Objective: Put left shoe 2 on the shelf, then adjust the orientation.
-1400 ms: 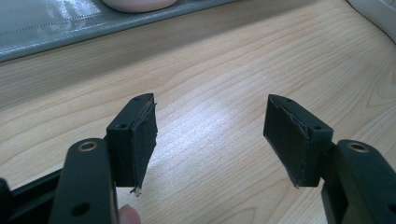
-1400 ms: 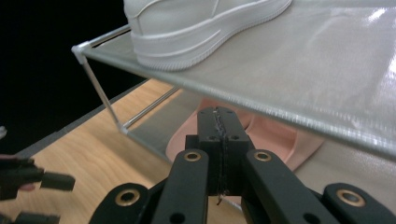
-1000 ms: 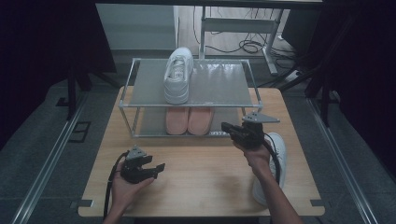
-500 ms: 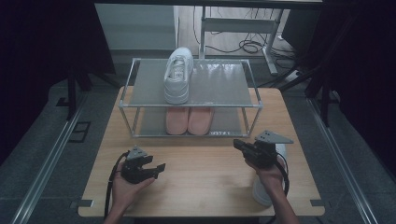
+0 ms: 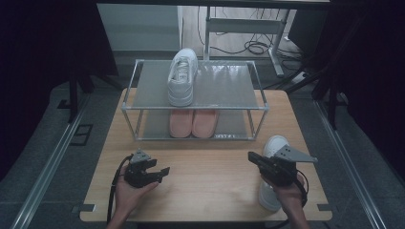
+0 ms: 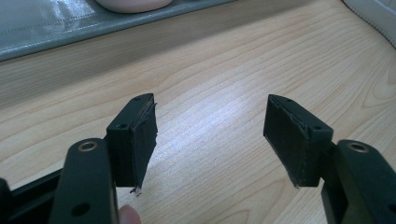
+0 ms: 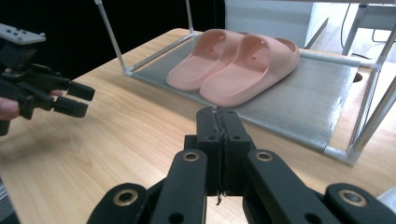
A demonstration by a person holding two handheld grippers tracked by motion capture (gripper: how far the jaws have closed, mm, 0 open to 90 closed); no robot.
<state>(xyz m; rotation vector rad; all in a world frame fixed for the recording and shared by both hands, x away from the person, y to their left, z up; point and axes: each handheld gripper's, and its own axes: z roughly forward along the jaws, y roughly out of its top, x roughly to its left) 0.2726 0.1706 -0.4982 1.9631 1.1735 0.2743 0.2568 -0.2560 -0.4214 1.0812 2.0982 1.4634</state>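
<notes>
A white sneaker (image 5: 182,76) stands on the top shelf of a metal-framed rack (image 5: 258,107). A pair of pink slippers (image 5: 193,123) (image 7: 238,60) lies on its lower shelf. A second white sneaker (image 5: 274,145) lies on the table at the right, partly hidden under my right hand. My right gripper (image 5: 251,158) (image 7: 218,116) hovers above it, pointing left, with its jaws shut and nothing between them. My left gripper (image 5: 163,171) (image 6: 212,135) rests low over the wood at the front left, open and empty.
The wooden table (image 5: 205,162) has bare wood between the two grippers and in front of the rack. Dark curtains flank the scene. A desk frame and cables (image 5: 253,46) stand on the floor behind the rack.
My right gripper has drawn back from the rack's right front corner toward the near edge, now over the sneaker on the table. The left gripper has stayed put.
</notes>
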